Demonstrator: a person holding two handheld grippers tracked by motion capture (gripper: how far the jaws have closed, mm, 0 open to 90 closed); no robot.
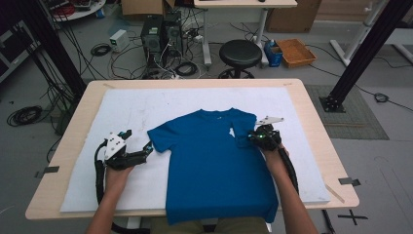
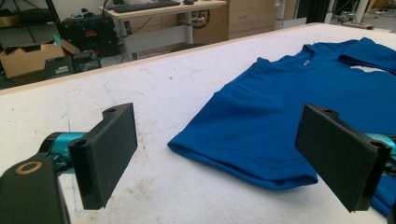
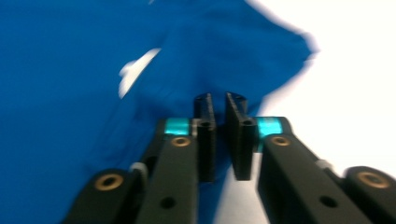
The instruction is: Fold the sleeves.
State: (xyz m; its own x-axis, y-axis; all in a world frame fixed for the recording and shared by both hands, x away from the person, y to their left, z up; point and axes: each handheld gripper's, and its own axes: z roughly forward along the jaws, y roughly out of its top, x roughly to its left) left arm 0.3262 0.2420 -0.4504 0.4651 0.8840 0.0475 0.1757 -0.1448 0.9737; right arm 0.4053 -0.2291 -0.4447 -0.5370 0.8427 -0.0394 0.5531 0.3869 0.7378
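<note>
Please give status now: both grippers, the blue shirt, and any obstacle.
Left gripper open, at the left sleeve hem, not gripping. Right gripper nearly shut over folded right sleeve; grip unclear. Blue T-shirt flat on white mat, hem overhanging near edge. No obstacle.

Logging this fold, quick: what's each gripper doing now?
Left gripper: open, by the blue cotton T-shirt's sleeve.
Right gripper: shut on its folded sleeve.

The person's forearms were bare, with no sleeves reaching them. The left black two-jaw gripper (image 1: 148, 146) carried a grey three-cornered plate on top and trailed a thick black cable. Its flat rectangular pads (image 2: 109, 151) were matte black, with a screw hole near each top and teal fittings behind. The right black two-jaw gripper (image 3: 218, 105) had teal collars, brass-ringed pivots and the same grey plate.
</note>
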